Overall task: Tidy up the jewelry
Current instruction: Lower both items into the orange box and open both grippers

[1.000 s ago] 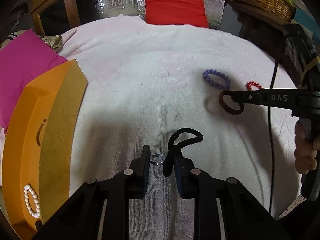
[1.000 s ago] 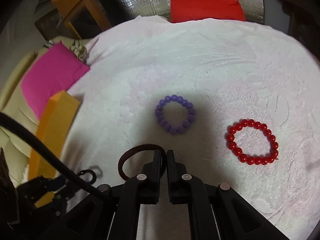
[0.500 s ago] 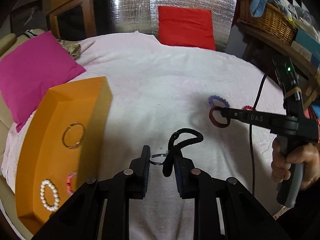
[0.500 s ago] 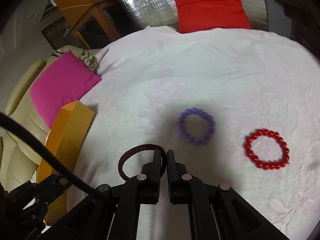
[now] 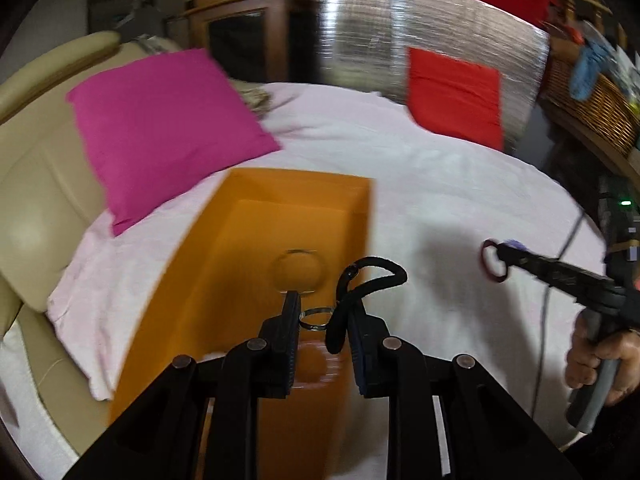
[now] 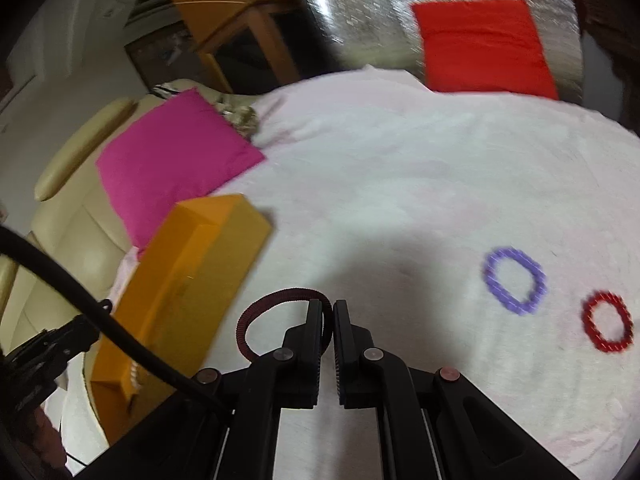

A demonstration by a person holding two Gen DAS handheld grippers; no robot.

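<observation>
Silver shows between your left tongs [image 5: 319,317]: a small ring [image 5: 316,318] sits in the gap, and a black cord loop [image 5: 370,280] hangs off the right finger. The fingers stand a little apart and seem to pinch the ring and cord, though the blur leaves that grip uncertain. Directly below and ahead of those tongs lies the open orange box [image 5: 248,264], its long axis running away from you, with a thin metal bangle [image 5: 298,272] lying inside near the far end. So the left hand is already over the box, and by my reading a release is all that the ring needs.

Your right tongs [image 6: 328,312] are pressed together on a dark maroon band [image 6: 272,312], which loops out to their left. From that hand the orange box lies to the left, with its side wall facing you, so a leftward carry over that wall is called for. Farther right on the white bed cover [image 6: 400,184], a purple bead bracelet [image 6: 514,286] and a red bead bracelet [image 6: 608,322] lie near each other, not yet collected.
</observation>
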